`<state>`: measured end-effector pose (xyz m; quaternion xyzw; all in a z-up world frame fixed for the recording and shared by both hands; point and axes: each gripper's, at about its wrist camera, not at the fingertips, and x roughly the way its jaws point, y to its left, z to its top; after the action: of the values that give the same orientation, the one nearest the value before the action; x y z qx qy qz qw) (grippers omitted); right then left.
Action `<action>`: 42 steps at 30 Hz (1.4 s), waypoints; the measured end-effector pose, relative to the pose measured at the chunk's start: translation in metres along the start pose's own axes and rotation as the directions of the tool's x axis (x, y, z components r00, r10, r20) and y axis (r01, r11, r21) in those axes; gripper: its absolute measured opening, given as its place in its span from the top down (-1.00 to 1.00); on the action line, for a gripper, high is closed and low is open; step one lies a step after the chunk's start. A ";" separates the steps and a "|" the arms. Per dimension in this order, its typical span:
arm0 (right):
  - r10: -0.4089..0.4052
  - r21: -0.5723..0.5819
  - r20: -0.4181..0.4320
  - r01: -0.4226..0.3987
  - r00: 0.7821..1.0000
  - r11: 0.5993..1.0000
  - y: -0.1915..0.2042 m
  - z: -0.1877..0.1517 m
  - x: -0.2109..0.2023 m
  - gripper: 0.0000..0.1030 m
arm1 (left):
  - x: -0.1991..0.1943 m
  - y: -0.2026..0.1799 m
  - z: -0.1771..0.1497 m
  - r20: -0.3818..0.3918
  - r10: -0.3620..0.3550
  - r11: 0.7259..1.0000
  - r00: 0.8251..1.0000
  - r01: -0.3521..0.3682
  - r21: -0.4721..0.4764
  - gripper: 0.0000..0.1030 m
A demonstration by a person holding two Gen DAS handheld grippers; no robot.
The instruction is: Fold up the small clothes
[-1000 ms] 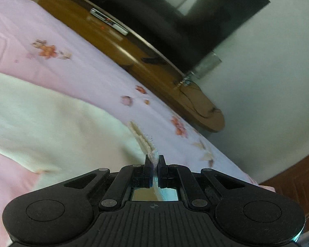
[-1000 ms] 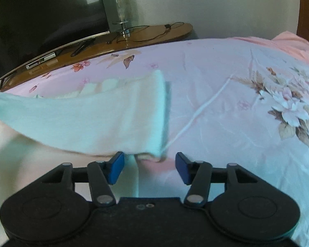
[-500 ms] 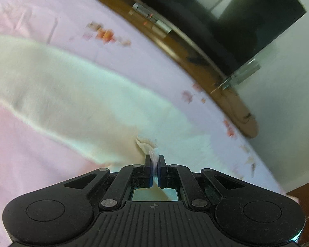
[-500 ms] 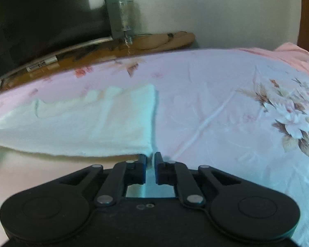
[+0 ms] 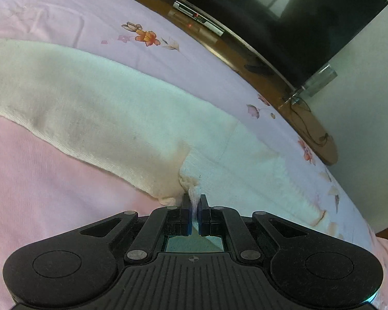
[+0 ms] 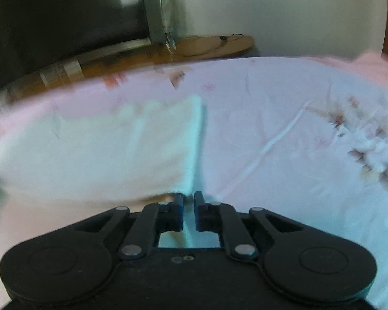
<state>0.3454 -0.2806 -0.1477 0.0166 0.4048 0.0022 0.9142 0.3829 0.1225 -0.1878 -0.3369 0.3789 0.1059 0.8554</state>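
Your left tool [image 5: 193,201] pinches a corner of the fuzzy cream cloth [image 5: 95,103] lying flat on the flowered pink bed [image 5: 51,180]. Your right tool [image 6: 188,198] is closed at the cloth's near edge; whether it grips fabric is unclear.

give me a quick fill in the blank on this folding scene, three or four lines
1. The cream garment lies on a floral ____ bedsheet.
2. The left gripper has its jaws ____ on a corner of the garment.
3. Beyond the bed, a dark ____ stands on the wooden cabinet.
4. The right gripper sits at the garment's ____ edge in its own view.

Missing words: pink; shut; television; right
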 end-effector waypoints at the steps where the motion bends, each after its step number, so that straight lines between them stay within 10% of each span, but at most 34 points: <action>1: -0.010 0.007 -0.001 0.010 1.000 1.000 -0.002 0.001 -0.002 0.92 | -0.003 0.000 0.002 0.000 0.001 1.000 1.000 -0.001 0.001 0.91; 11: 0.049 0.074 0.065 -0.054 0.997 0.996 -0.013 0.021 -0.021 0.52 | -0.049 -0.012 0.016 0.082 -0.022 0.998 0.996 0.017 0.063 0.91; 23: 0.082 0.135 0.005 -0.082 0.997 0.987 -0.021 0.087 0.071 0.23 | 0.014 -0.027 0.003 0.020 0.041 0.993 0.999 -0.043 0.107 0.92; 28: 0.066 0.029 0.016 -0.067 0.998 0.997 -0.010 0.089 0.081 0.82 | 0.014 -0.029 0.000 0.032 0.043 0.989 0.999 -0.047 0.138 0.92; 42: 0.133 -0.118 0.007 -0.131 0.991 0.984 0.033 0.057 0.024 0.50 | -0.006 -0.030 -0.013 0.004 0.062 0.977 0.998 -0.061 0.205 0.91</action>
<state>0.4042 -0.2492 -0.1258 -0.0101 0.3951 0.0864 0.9145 0.3840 0.0920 -0.1748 -0.2353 0.3993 0.0922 0.8813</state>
